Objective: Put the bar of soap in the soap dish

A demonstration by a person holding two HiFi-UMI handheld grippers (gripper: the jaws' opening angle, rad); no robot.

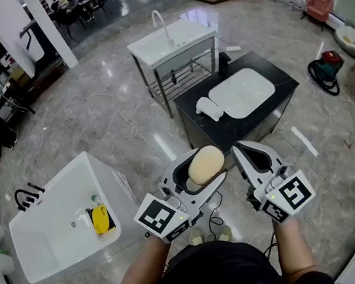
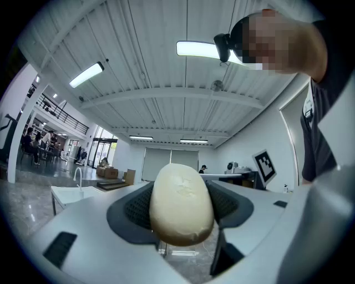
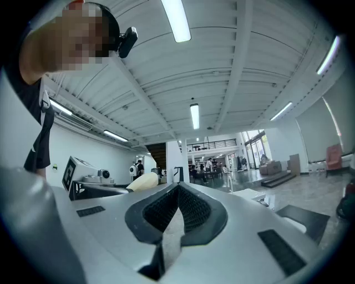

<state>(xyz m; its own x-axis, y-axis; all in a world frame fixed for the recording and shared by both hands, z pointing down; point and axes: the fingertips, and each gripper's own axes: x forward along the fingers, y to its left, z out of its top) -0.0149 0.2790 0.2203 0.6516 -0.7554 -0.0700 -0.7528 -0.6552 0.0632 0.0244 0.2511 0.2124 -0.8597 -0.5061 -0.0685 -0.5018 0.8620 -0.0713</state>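
A cream oval bar of soap [image 1: 206,164] [image 2: 181,202] sits between the jaws of my left gripper [image 1: 195,172], which is shut on it and held level in front of the person. From the right gripper view the soap [image 3: 143,181] shows at the left. My right gripper [image 1: 253,153] [image 3: 177,213] is beside it, its pads meeting with nothing in them. Ahead, on the black counter [image 1: 281,83], a small white soap dish [image 1: 207,108] lies left of a white basin [image 1: 241,92]. Both grippers are well short of the counter.
A white tub [image 1: 64,221] with a yellow item [image 1: 100,220] inside stands on the floor at the left. A white sink on a metal frame [image 1: 172,39] stands behind the counter. A red tool with a hose [image 1: 326,66] lies at the right.
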